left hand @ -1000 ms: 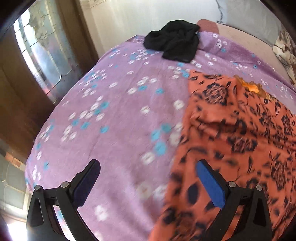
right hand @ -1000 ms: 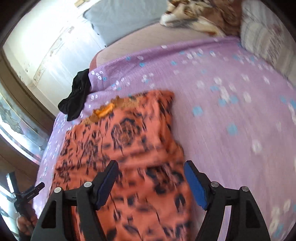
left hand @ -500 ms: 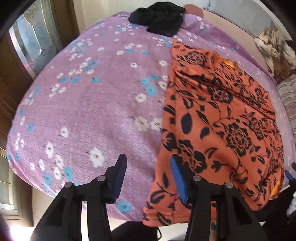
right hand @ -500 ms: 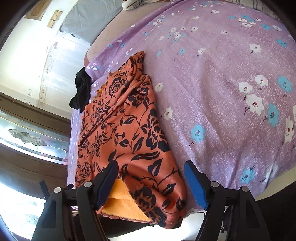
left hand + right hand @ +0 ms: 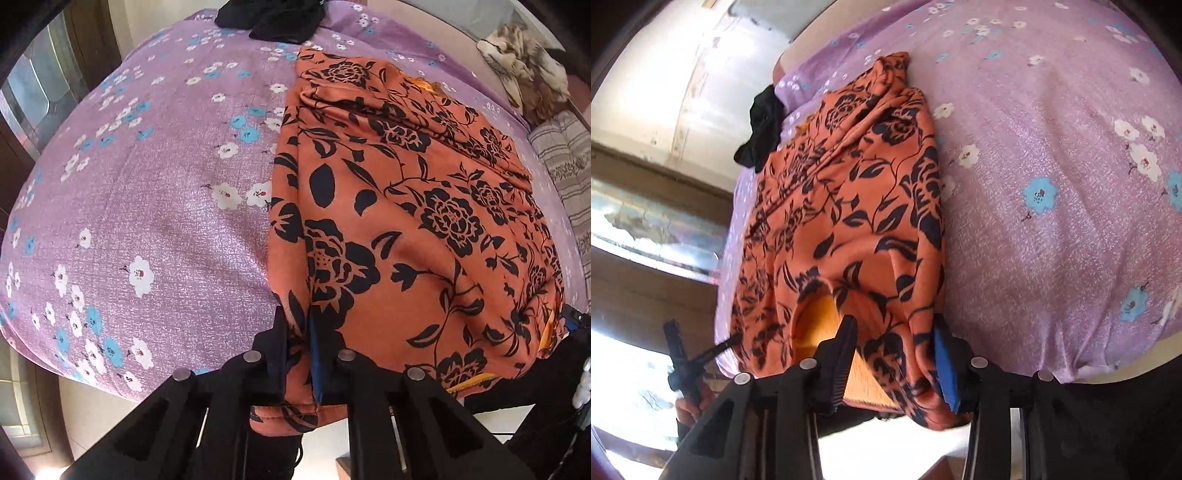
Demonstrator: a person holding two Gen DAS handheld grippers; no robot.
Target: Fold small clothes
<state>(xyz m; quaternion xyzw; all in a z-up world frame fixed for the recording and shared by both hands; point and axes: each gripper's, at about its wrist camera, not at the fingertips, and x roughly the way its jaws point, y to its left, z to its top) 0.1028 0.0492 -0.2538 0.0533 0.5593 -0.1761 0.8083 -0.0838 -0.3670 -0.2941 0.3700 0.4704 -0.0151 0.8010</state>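
We are at the very start of a fold: grabbing the near edge of the orange flowered cloth (image 5: 406, 229) that lies on the purple flowered bedsheet (image 5: 147, 206).

Our left gripper (image 5: 299, 332) has just been closing, and now its jaws are pinched tight on the near left corner of the cloth. A thin fold of orange fabric sits right between them, and a bit of hem hangs below the jaws over the bed's edge. The purple sheet is just to the left of the jaws.

Our right gripper (image 5: 894, 354) has just been closing too. The near right corner of the cloth (image 5: 849, 206) is bunched between its jaws, with the yellow inside of the cloth showing by the left jaw. The blue pad on the right looks like it touches the fabric. The left jaw seems to press it too, so we think it has a hold, but a looser one than the left.

Far ahead of both jaws, past the cloth, lies a black garment (image 5: 273, 18).

Next we think both hands should lift together and carry the near edge forward over the cloth. We need both grips firm and the edge kept level, or the soft cloth may slip out or fold crooked.
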